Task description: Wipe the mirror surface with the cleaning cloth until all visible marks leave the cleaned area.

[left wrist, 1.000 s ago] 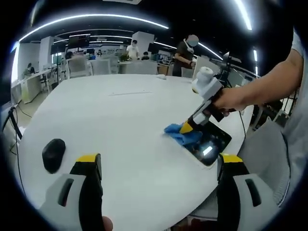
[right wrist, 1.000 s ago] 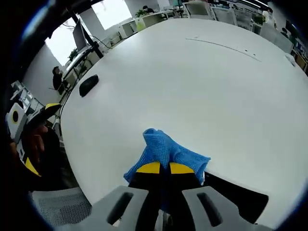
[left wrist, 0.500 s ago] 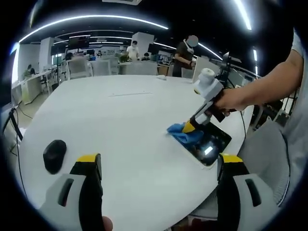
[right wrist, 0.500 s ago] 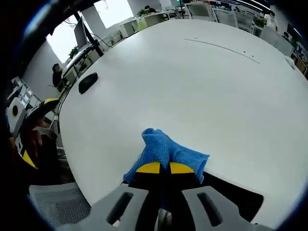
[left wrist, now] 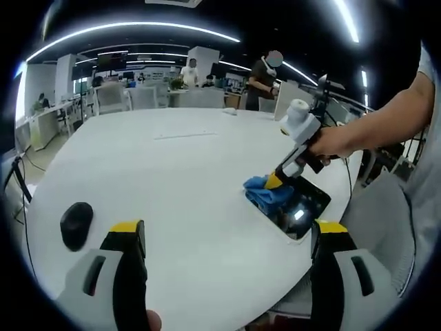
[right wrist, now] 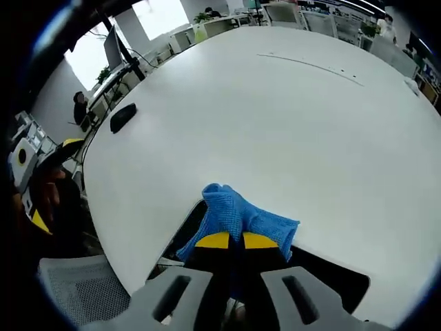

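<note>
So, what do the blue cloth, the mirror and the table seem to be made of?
The blue cloth looks like soft microfibre: a fine woven texture, bunched folds. The mirror looks like glossy glass in a pale frame: it reflects ceiling lights. The table seems a matt white laminate, smooth and even, though the material stays uncertain.

My right gripper (right wrist: 229,241) is showing yellow tips over a black and pale grey body, and it is pinching a bright blue cleaning cloth (right wrist: 236,216) with a fine woven texture. The mirror (left wrist: 301,205) is looking dark, nearly black, with a white glint of ceiling light in it. The worktop (left wrist: 172,179) is plain white. A computer mouse (left wrist: 76,225) on it is black. My left gripper (left wrist: 224,238) is wearing the same yellow tips on black and grey.
</note>
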Tool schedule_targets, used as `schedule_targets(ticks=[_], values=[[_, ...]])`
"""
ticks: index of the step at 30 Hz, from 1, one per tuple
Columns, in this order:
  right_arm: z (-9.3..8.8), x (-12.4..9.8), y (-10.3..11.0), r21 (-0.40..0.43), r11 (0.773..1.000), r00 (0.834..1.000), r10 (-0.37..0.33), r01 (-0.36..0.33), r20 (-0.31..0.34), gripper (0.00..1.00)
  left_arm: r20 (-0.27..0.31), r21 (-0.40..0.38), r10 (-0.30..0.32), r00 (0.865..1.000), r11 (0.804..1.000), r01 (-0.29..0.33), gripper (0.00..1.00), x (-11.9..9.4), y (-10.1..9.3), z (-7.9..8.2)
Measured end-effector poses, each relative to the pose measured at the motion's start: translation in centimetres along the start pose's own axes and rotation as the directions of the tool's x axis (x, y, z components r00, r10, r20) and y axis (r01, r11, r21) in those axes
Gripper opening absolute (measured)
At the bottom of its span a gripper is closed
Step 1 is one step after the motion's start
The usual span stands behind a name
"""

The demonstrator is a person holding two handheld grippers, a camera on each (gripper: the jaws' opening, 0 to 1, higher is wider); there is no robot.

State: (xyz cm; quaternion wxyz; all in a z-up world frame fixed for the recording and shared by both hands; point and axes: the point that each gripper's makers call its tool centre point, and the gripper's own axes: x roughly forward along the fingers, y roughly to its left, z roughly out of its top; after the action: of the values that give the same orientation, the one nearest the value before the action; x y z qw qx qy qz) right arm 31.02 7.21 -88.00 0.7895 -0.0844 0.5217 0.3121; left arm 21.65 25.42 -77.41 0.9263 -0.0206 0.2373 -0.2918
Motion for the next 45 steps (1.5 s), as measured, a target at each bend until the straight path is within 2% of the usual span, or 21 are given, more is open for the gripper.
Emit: schedule_targets(ticks=[8, 18, 23, 26, 29, 45], values=[[-0.9, -0.8, -1.9, 0.015, 1.000, 1.000, -0.020, 0.020, -0.012, 0.00, 0.003, 0.004, -0.002, 1.000, 1.000, 0.002, 0.99, 0.3, -0.2, 0.2], [-0.9, -0.8, -1.6, 0.029, 0.999, 1.000, -0.020, 0.020, 0.006, 0.00, 0.003, 0.009, -0.013, 1.000, 1.000, 0.013, 0.99, 0.6, -0.8, 0.4], [-1.0, -0.8, -1.5, 0.035, 0.998, 0.999, -0.045, 0.044, 0.018, 0.00, 0.007, 0.009, -0.018, 1.000, 1.000, 0.017, 0.99, 0.6, -1.1, 0.5], [-1.4, -0.9, -1.2, 0.047, 0.998, 0.999, -0.038, 0.037, 0.013, 0.00, 0.001, 0.014, -0.021, 1.000, 1.000, 0.021, 0.99, 0.5, -1.2, 0.4], [-1.8, -1.0, -0.6, 0.010, 0.999, 0.999, -0.041, 0.041, 0.018, 0.00, 0.006, 0.014, -0.020, 1.000, 1.000, 0.019, 0.99, 0.5, -1.3, 0.5], [-3.7, -1.5, 1.0, 0.039, 0.999, 1.000, -0.022, 0.021, 0.021, 0.00, 0.018, 0.022, -0.020, 1.000, 1.000, 0.020, 0.99, 0.4, -1.4, 0.6]])
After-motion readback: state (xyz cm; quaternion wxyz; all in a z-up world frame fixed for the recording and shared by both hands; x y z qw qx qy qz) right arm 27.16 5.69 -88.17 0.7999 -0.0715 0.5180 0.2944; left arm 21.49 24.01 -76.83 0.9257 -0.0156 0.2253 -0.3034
